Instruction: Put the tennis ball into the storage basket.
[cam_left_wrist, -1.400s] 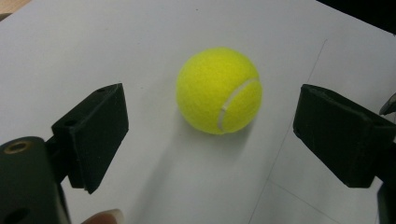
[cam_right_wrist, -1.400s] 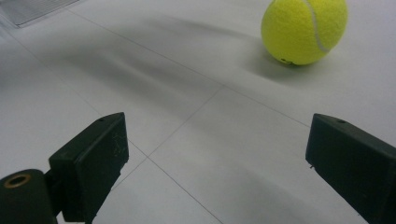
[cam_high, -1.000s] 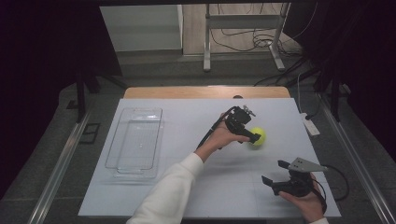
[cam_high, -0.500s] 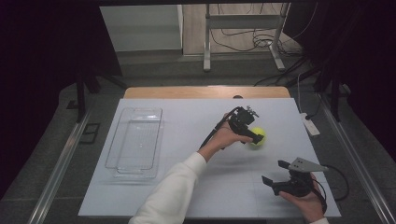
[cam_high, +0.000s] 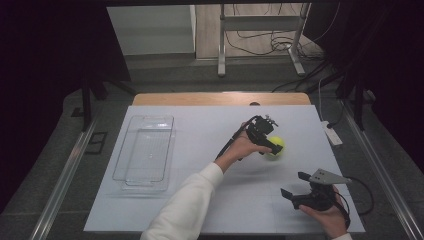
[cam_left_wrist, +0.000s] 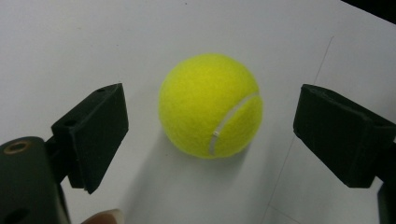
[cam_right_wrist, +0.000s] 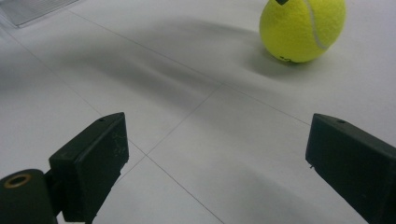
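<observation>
While the right gripper (cam_high: 294, 188) sits nearest the person at about five o'clock on the white table (cam_high: 200, 210), its jaws are spread wide with nothing between them, and it rests well apart from the work. Farther out, at about two o'clock, the left gripper (cam_high: 272, 147) is at the tennis ball (cam_high: 276, 147), which rests on the table surface. In the left gripper view the ball (cam_left_wrist: 210, 105) lies straight ahead, centred in the gap, with both jaws released and a clear space on each side; neither pad touches it. That centring is what the coming squeeze depends on: I judge that closing straight in would catch the ball across its middle, though a round ball could roll off if one jaw arrives first. The left hand is plainly the nearer one. Away at nine o'clock lies a clear plastic tray (cam_high: 145, 150), well apart, and nothing stands between.
</observation>
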